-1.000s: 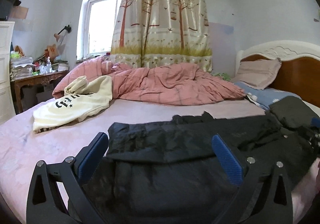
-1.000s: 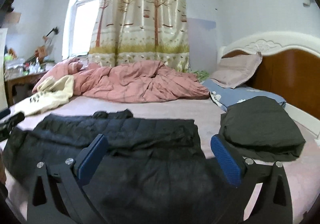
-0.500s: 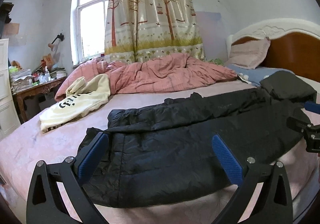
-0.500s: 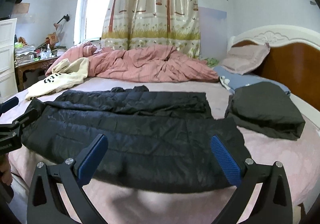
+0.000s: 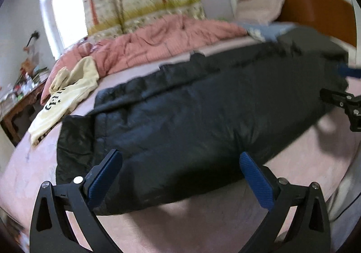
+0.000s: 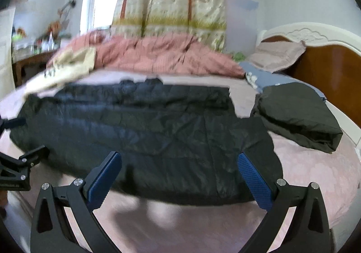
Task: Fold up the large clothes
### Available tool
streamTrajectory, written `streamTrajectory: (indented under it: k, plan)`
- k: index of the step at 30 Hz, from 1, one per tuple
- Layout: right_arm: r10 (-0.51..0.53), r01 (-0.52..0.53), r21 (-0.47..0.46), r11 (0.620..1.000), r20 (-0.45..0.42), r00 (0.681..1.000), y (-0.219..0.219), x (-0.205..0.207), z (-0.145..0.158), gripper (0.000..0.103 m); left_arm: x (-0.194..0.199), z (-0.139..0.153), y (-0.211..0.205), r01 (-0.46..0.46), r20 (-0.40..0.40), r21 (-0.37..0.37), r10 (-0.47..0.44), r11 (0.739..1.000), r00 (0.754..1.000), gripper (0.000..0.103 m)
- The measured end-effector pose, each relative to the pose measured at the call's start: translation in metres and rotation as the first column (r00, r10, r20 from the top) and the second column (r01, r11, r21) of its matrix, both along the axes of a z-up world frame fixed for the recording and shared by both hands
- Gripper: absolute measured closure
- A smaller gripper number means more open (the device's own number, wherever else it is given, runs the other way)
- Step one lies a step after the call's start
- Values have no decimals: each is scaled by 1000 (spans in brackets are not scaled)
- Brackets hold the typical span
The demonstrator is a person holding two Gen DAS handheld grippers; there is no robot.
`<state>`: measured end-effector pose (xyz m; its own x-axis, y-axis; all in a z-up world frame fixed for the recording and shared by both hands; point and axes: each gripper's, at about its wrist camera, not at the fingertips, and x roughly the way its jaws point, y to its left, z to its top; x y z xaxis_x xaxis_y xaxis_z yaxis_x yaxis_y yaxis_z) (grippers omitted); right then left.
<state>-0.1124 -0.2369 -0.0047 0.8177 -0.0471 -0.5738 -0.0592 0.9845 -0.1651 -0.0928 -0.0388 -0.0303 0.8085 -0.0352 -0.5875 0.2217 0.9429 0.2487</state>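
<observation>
A black padded jacket (image 5: 191,122) lies spread across the pink bed sheet (image 5: 203,219), filling the middle of both views. In the left wrist view the left claw (image 5: 180,176) stands wide open at the bottom of the frame, holding nothing; the jacket's near edge lies just beyond and between its blue pads, apart from them. The right claw (image 5: 345,108) shows at the right edge of that frame, beside the jacket's far end; whether it touches the cloth cannot be told from there.

In the right wrist view the right claw (image 6: 179,176) is also wide open and empty at the bottom of the frame, with the jacket (image 6: 146,131) just ahead of its pads and bare sheet under them. The left claw (image 6: 18,169) sits at the lower left edge, near the jacket's other end.

A folded dark garment (image 6: 297,115) rests to the right of the jacket, a cream sweatshirt (image 5: 65,97) at upper left, and a rumpled pink quilt (image 6: 162,54) behind
</observation>
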Motion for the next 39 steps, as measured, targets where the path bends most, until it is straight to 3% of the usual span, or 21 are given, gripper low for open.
streamTrajectory:
  k: [6,9,10,14,17,21,23,25,30,34,37,39]
  plan:
    - [167,-173,-80,982,-76,983,20,-1,-16,0,1,-19,-17,39,-60,111,-32,993,998,0]
    - [204,-223,-136,965,-138,969,35,-1,-29,0,2,-19,-16,31,-74,98,-23,995,997,0]
    - [169,-197,-203,959,-149,974,41,1,-36,0,4,-19,-14,15,-75,92,-8,996,997,0]
    - [77,-101,-290,952,-91,993,43,12,-39,0,12,-16,4,-108,-34,98,112,989,993,0]
    - [-4,-8,-408,913,-30,1000,41,27,-42,0,19,-14,22,-181,-35,67,184,981,982,0]
    - [-17,-5,-348,938,-58,998,29,36,-38,0,28,-20,36,-237,-58,85,242,968,969,0]
    - [-2,-23,-313,950,-78,997,25,37,-35,6,30,-22,38,-244,-65,87,249,966,966,1]
    - [1,-27,-294,956,-88,996,21,36,-33,19,31,-22,40,-248,-73,75,253,966,965,13]
    - [-19,-4,-270,963,-84,996,15,34,-33,51,26,-19,36,-242,-33,122,248,963,968,73]
    - [-30,11,-219,976,-87,996,7,24,-24,72,16,-9,39,-237,1,131,239,963,971,84]
    - [-11,-6,-181,983,-92,996,3,8,-13,76,0,1,38,-239,18,149,239,959,971,86]
    - [2,-17,-185,983,-77,997,5,-14,-5,76,-12,12,45,-235,-15,99,237,967,971,86]
